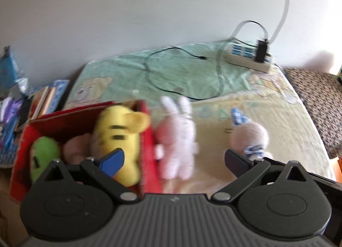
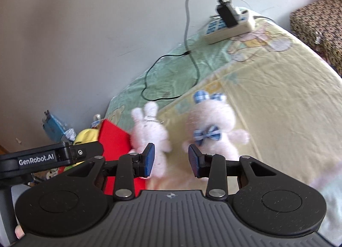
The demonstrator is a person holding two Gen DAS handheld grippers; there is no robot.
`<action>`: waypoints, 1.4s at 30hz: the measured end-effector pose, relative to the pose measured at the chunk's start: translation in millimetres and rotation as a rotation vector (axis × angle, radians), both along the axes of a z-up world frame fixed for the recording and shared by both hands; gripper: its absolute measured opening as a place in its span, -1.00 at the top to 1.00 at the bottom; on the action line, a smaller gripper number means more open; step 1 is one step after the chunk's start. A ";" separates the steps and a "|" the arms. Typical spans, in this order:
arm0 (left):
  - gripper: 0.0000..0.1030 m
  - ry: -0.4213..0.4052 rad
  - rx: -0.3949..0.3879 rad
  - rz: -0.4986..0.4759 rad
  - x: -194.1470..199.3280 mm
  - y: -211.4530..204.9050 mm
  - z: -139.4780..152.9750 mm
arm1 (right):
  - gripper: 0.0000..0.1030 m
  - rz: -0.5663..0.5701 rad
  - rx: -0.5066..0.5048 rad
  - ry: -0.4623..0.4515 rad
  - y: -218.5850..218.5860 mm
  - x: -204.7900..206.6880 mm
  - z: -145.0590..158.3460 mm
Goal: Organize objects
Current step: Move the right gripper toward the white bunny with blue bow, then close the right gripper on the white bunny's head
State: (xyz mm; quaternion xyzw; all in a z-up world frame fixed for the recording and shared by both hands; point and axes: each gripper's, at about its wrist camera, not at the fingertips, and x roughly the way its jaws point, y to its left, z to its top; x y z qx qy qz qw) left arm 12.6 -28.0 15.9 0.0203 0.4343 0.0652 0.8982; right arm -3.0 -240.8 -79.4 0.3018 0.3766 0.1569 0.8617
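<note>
Both empty: left gripper (image 1: 174, 159) spread wide, right gripper (image 2: 171, 160) half open. Between: white plush rabbit (image 1: 178, 138) against red cardboard box (image 1: 149, 146); beside, pink plush bunny with blue checked bow (image 2: 213, 127).

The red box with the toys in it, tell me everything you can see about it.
The red box looks like cardboard, open at the top, sitting on the bed near its left edge. Inside are a yellow striped plush toy sticking up above the rim, a green plush toy and something pinkish-brown between them, too blurred to name. A white plush rabbit lies right beside its right wall, seemingly touching it. The left claw hangs open in front of it, not gripping it.
</note>
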 end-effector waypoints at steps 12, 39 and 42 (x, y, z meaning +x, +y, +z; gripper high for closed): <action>-0.94 0.072 -0.057 -0.120 26.4 -56.6 -38.3 | 0.24 -0.085 0.024 0.049 -54.5 9.0 -15.4; -0.56 0.190 -0.249 -0.150 68.8 -51.3 -116.3 | 0.21 0.118 0.185 0.176 -43.7 86.3 -74.5; -0.53 0.198 -0.263 -0.150 75.2 -48.8 -120.5 | 0.16 0.127 0.197 0.173 -39.8 91.7 -78.3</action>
